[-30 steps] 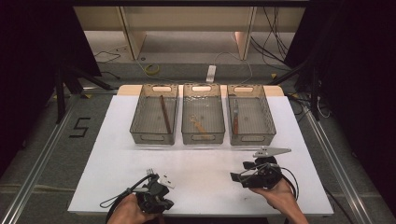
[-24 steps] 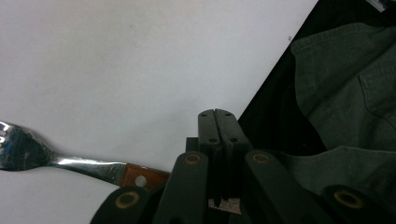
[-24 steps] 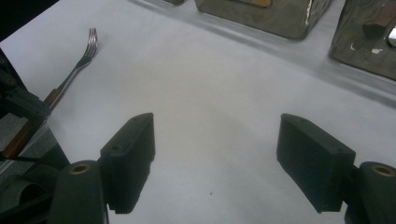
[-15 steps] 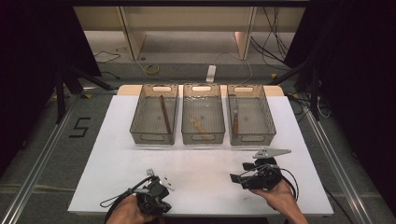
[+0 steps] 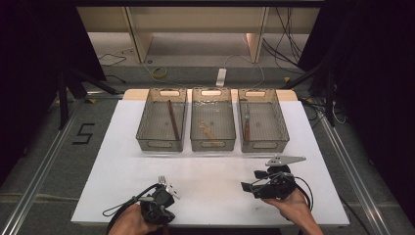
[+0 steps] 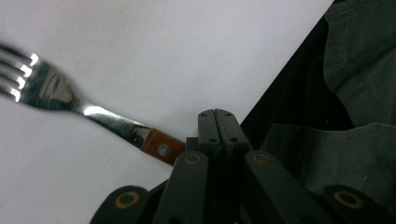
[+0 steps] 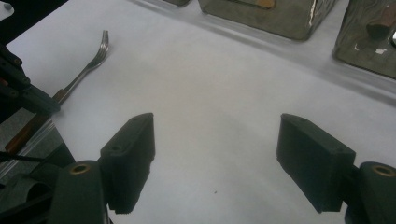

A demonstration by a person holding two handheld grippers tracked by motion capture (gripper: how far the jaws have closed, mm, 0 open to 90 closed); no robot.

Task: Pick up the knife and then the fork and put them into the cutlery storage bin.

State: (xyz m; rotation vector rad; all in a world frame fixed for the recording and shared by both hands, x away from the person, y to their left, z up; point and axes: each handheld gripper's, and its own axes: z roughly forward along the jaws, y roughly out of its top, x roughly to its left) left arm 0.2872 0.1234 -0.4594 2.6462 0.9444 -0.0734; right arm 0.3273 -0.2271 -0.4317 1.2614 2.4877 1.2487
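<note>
Fork (image 6: 51, 91) sits clenched by its brown handle in the left tool (image 5: 164, 188) over the near tabletop (image 5: 215, 171), while the right tool (image 7: 217, 158) gapes released.

The fork (image 6: 51, 93) is shiny silver with a reddish-brown handle. The left gripper (image 6: 217, 126) is black with small gold-coloured rings. The right gripper (image 7: 217, 158) is black too, with a grey plate on top. The worktop (image 5: 117, 161) is plain white. The three bins (image 5: 213, 144) are see-through grey. The floor (image 5: 44, 161) is dark grey.
</note>
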